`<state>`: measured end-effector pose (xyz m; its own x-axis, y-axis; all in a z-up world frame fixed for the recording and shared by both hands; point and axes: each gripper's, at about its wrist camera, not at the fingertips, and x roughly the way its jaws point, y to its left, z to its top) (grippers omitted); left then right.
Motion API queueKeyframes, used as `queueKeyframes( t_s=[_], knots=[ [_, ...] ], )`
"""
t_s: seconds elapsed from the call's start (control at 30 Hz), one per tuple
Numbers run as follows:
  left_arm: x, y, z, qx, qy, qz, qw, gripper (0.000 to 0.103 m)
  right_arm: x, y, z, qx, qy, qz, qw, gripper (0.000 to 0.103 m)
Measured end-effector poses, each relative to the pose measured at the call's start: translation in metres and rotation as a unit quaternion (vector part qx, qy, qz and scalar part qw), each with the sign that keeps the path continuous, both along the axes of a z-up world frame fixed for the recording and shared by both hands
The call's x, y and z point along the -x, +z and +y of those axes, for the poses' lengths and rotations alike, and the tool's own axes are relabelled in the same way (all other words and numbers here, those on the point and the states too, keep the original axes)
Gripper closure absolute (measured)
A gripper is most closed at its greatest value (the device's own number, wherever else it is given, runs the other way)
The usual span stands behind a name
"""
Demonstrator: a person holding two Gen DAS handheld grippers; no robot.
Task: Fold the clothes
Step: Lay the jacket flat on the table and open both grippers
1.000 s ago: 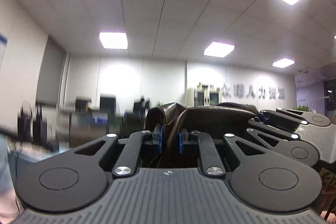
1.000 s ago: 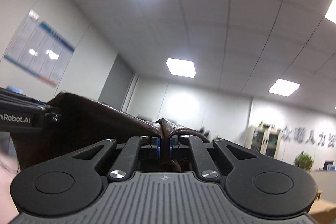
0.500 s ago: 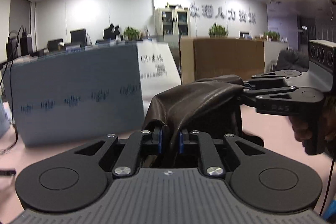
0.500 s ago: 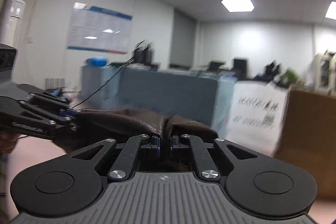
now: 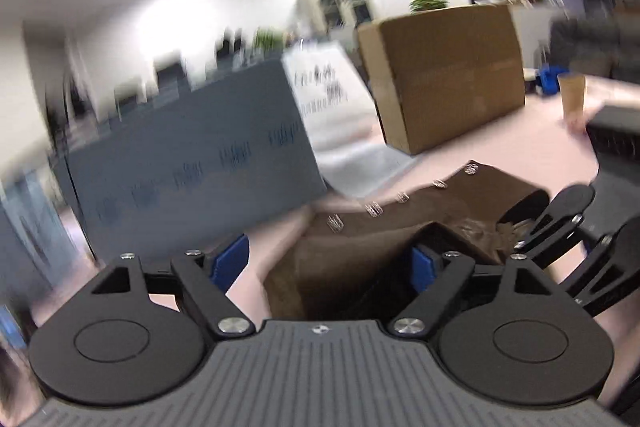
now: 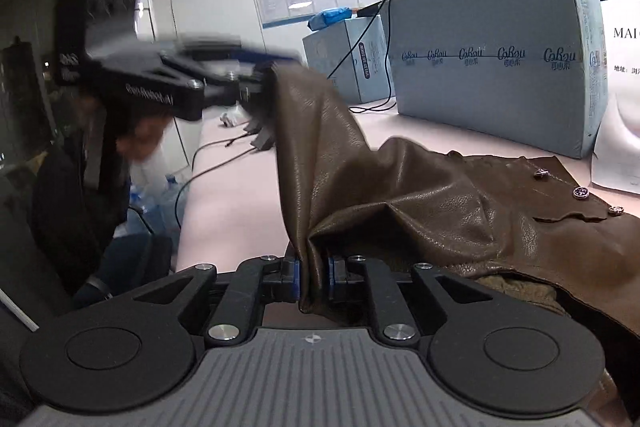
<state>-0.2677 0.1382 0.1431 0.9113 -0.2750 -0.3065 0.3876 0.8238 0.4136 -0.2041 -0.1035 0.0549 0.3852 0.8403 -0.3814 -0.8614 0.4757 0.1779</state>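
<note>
The left gripper (image 5: 328,259) has its jaws spread wide, the brown leather jacket (image 5: 404,247) lying on the pink table (image 5: 520,155) just ahead. The right gripper (image 6: 314,277) pinches a jacket fold; blue cartons (image 6: 496,67) stand beyond.

The left gripper (image 5: 330,261) was wide open, its blue-padded fingers (image 5: 228,259) spread far apart with nothing clamped between them. In the right wrist view the left gripper (image 6: 256,75) appeared raised at upper left, heavily motion-blurred, its handle held by the person's hand (image 6: 140,143). The right gripper (image 6: 313,277) sat low and roughly level, its jaws nearly closed and pinching a fold of brown leather garment (image 6: 400,211) between the blue pads (image 6: 294,277). The right gripper (image 5: 568,223) showed at the right edge of the left wrist view.
</note>
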Motion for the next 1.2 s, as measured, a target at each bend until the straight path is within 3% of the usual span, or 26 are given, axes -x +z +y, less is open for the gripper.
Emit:
queueKeyframes(
  t_s=[0.1, 0.2, 0.27, 0.3, 0.37, 0.47, 0.53, 0.6, 0.7, 0.77, 0.83, 0.93, 0.97, 1.0, 1.03, 1.07, 1.13, 1.2],
  knots=[
    [0.007, 0.018, -0.003, 0.002, -0.007, -0.031, 0.9995, 0.022, -0.001, -0.007, -0.004, -0.005, -0.006, 0.004, 1.0, 0.091],
    [0.005, 0.046, 0.009, 0.08, 0.005, -0.047, 0.9957, 0.021, -0.001, -0.016, -0.002, 0.02, -0.014, 0.019, 1.0, 0.09],
    [-0.004, 0.062, 0.023, 0.154, 0.0, -0.021, 0.9878, 0.014, 0.001, -0.021, -0.001, 0.038, -0.015, 0.02, 0.999, 0.087],
    [-0.015, 0.07, 0.03, 0.203, -0.011, 0.013, 0.9791, 0.01, 0.003, -0.022, 0.001, 0.042, -0.012, 0.014, 0.999, 0.082],
    [-0.037, 0.071, 0.03, 0.235, -0.032, 0.076, 0.9684, 0.01, 0.006, -0.022, 0.003, 0.045, -0.005, 0.004, 0.999, 0.072],
    [-0.072, 0.043, -0.008, 0.154, -0.028, 0.141, 0.9776, 0.01, 0.013, -0.019, 0.0, 0.036, 0.003, -0.015, 0.999, 0.058],
    [-0.098, 0.005, -0.043, 0.061, 0.005, 0.161, 0.985, 0.01, 0.019, -0.015, -0.003, 0.029, 0.006, -0.038, 0.999, 0.048],
    [-0.119, -0.025, -0.059, 0.016, 0.037, 0.186, 0.9817, 0.01, 0.028, -0.013, -0.012, 0.012, 0.016, -0.062, 0.998, 0.023],
    [-0.148, -0.064, -0.054, 0.034, 0.072, 0.253, 0.9643, 0.01, 0.041, -0.005, -0.028, -0.014, 0.027, -0.109, 0.994, 0.009],
    [-0.156, -0.081, -0.041, 0.073, 0.076, 0.298, 0.9489, 0.01, 0.049, 0.001, -0.04, -0.032, 0.033, -0.143, 0.989, 0.008],
    [-0.164, -0.094, -0.027, 0.12, 0.077, 0.335, 0.9314, 0.01, 0.044, 0.01, -0.061, -0.056, -0.003, -0.161, 0.985, 0.008],
    [-0.166, -0.1, -0.022, 0.14, 0.074, 0.347, 0.9246, 0.012, 0.025, 0.023, -0.088, -0.093, -0.084, -0.144, 0.982, 0.005],
    [-0.166, -0.102, -0.023, 0.139, 0.074, 0.344, 0.9255, 0.015, 0.015, 0.024, -0.095, -0.098, -0.132, -0.125, 0.978, 0.004],
    [-0.165, -0.103, -0.025, 0.137, 0.074, 0.339, 0.9277, 0.026, 0.004, 0.025, -0.102, -0.102, -0.181, -0.106, 0.972, 0.004],
    [-0.165, -0.104, -0.027, 0.132, 0.074, 0.333, 0.9306, 0.041, -0.007, 0.026, -0.109, -0.105, -0.229, -0.087, 0.964, 0.004],
    [-0.164, -0.105, -0.028, 0.129, 0.073, 0.329, 0.9327, 0.049, -0.016, 0.024, -0.113, -0.101, -0.274, -0.072, 0.954, 0.004],
    [-0.161, -0.103, -0.034, 0.116, 0.073, 0.318, 0.938, 0.083, -0.03, 0.019, -0.119, -0.094, -0.335, -0.049, 0.936, 0.004],
    [-0.16, -0.104, -0.04, 0.092, 0.098, 0.308, 0.9417, 0.103, -0.045, 0.013, -0.125, -0.078, -0.399, -0.024, 0.913, 0.004]
  ],
)
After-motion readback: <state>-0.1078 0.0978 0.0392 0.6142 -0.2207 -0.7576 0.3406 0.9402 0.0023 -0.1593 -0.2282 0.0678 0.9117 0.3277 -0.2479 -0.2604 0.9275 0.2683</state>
